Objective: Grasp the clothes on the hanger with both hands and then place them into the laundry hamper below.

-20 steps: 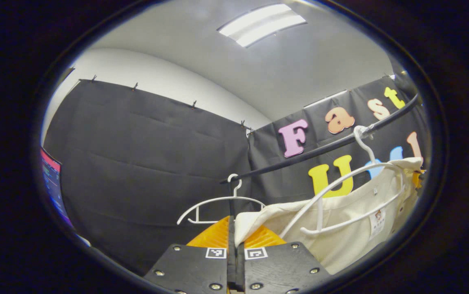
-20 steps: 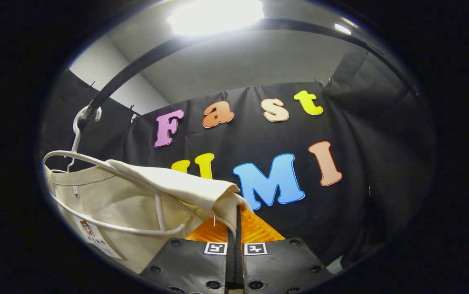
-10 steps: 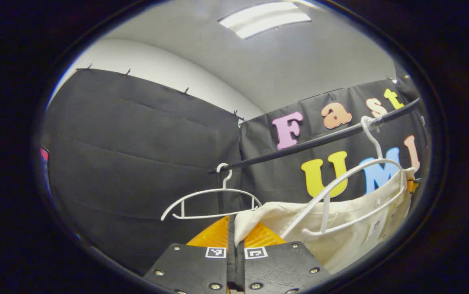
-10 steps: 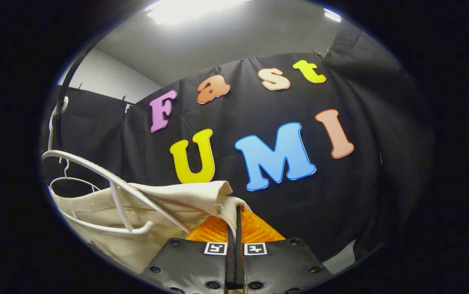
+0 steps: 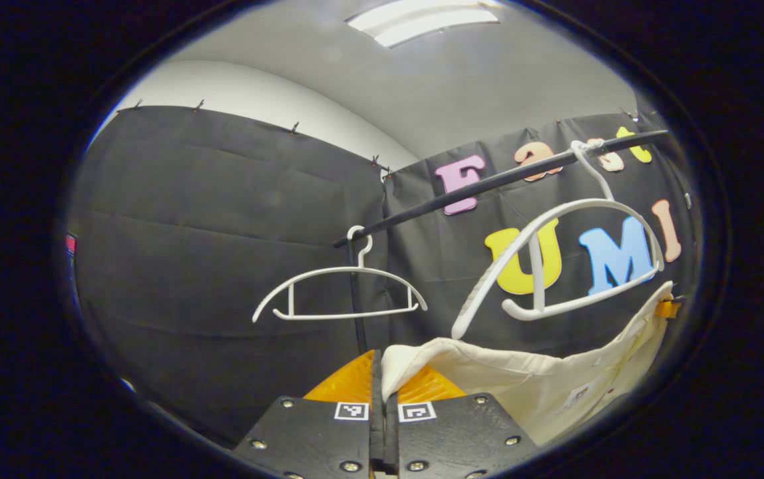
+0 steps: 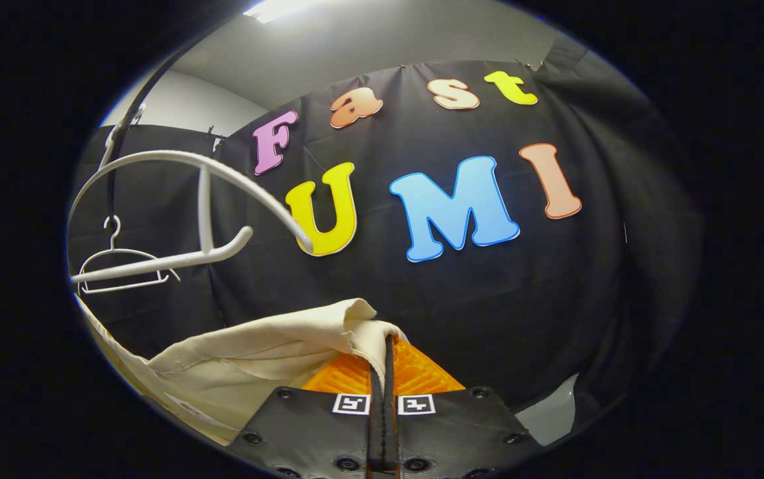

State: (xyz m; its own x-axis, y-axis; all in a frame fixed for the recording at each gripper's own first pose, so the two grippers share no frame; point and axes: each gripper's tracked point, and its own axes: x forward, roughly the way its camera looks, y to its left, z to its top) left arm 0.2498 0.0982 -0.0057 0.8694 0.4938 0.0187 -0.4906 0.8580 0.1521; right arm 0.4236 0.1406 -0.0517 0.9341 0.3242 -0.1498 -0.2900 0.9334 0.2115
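Two hangers (image 5: 558, 259) and the rail (image 5: 488, 183) crowded twelve to two o'clock; open space lay between hangers and shirt (image 5: 542, 379).

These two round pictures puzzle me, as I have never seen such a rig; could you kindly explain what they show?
A person holds a two-finger gripper in each hand, and a fisheye camera rides on each, looking along its fingers. In the left gripper view, the left gripper is shut on one edge of a cream garment. In the right gripper view, the right gripper is shut on another edge. The garment hangs clear below its white hanger, which hangs on a black rail beside a second, bare hanger. Behind is the booth's black cloth wall.
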